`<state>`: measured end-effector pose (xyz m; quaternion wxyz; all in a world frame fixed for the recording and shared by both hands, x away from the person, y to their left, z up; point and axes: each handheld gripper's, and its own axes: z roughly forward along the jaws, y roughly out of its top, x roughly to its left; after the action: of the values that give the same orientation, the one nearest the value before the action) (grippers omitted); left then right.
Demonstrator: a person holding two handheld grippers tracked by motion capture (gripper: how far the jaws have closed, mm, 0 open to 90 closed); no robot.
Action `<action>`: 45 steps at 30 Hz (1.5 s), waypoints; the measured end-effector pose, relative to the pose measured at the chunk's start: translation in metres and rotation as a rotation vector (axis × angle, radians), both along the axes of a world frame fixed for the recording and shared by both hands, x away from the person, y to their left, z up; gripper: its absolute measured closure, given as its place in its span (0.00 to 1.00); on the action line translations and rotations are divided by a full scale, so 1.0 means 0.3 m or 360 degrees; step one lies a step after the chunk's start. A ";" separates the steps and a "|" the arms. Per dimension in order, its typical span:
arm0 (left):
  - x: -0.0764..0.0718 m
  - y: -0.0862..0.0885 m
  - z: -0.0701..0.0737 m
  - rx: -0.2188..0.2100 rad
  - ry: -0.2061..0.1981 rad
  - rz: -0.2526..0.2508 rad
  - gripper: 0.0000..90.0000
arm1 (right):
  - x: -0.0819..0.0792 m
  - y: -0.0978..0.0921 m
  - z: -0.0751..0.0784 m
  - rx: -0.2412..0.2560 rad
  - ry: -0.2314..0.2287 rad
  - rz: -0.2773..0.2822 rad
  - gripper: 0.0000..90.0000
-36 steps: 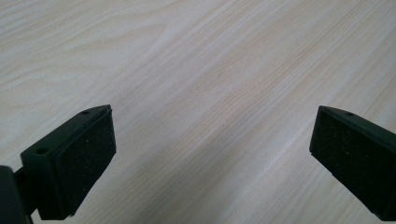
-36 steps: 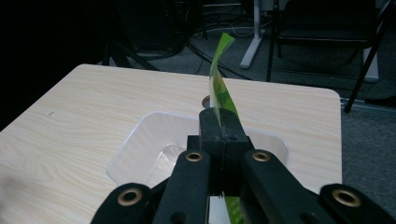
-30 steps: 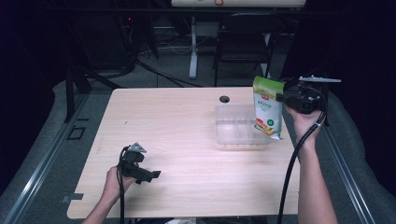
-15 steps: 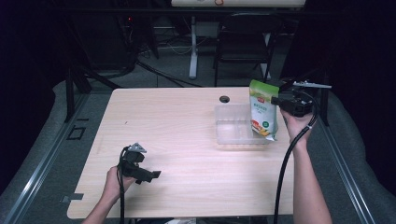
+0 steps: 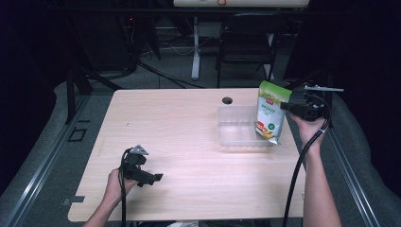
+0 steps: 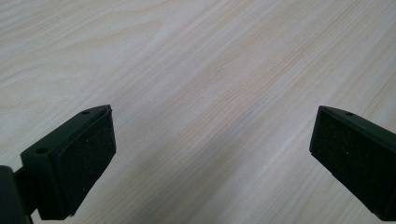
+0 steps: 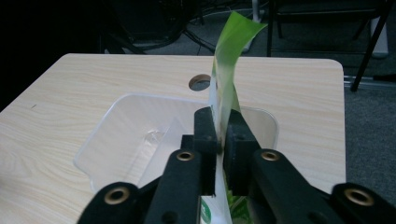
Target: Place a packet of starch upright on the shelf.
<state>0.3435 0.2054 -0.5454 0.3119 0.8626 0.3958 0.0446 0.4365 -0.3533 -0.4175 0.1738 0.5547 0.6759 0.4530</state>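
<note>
Trouble, as we judge it, could come at two places, and we take them from left to right. At the near left of the table (image 5: 189, 142) our left gripper (image 5: 156, 178) sits low over bare wood with its jaws wide apart and nothing between them; in the left gripper view we see the two black pads (image 6: 79, 158) and wood grain between. It is well apart from the work, so if the pouch starts to tip, that hand is too far off to steady it in time.

Further right lies the clear plastic tray (image 5: 236, 130), just in front of the round hole (image 5: 227, 100) in the tabletop. The tray is light and nothing holds it down, so we reckon a push from the pouch against its wall would slide it along the table.

At the right, our right gripper (image 5: 285, 106) has its jaws closed on the green snack pouch (image 5: 270, 113), pinching its thin side edge well up the pack. The pouch hangs upright, with its bottom corner over the tray's right end; whether it touches the rim we cannot tell. In the right gripper view the pouch (image 7: 229, 56) twists above the jaws, so the film is flexing. With so narrow a bite on slick film, we think it could slip, swing, or land outside the tray.
</note>
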 end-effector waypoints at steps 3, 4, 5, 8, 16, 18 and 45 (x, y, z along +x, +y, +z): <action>0.001 -0.003 -0.002 0.0003 0.0004 -0.0005 0.00 | 0.011 -0.023 -0.004 0.0012 0.0045 0.0007 0.89; 0.001 -0.004 -0.002 0.0008 0.0005 -0.0007 0.00 | 0.016 -0.029 -0.007 0.0020 0.0050 0.0012 0.87; 0.001 -0.004 -0.002 0.0008 0.0005 -0.0007 0.00 | 0.016 -0.029 -0.007 0.0020 0.0050 0.0012 0.87; 0.002 -0.005 -0.002 0.0010 0.0016 -0.0021 0.00 | 0.035 -0.050 -0.020 0.0059 0.0091 0.0024 0.82; 0.003 -0.006 -0.005 0.0008 0.0017 -0.0031 0.00 | 0.096 -0.080 -0.067 0.0136 0.0177 0.0030 0.72; 0.003 -0.007 -0.005 0.0011 0.0019 -0.0033 0.00 | 0.111 -0.080 -0.076 0.0148 0.0195 0.0017 0.71; 0.001 -0.007 -0.002 0.0022 -0.0006 -0.0031 0.01 | 0.053 0.041 -0.062 0.0231 -0.0082 0.0005 1.00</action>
<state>0.3438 0.2033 -0.5461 0.3071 0.8684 0.3865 0.0459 0.4525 -0.3409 -0.4361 0.1498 0.5528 0.6375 0.5153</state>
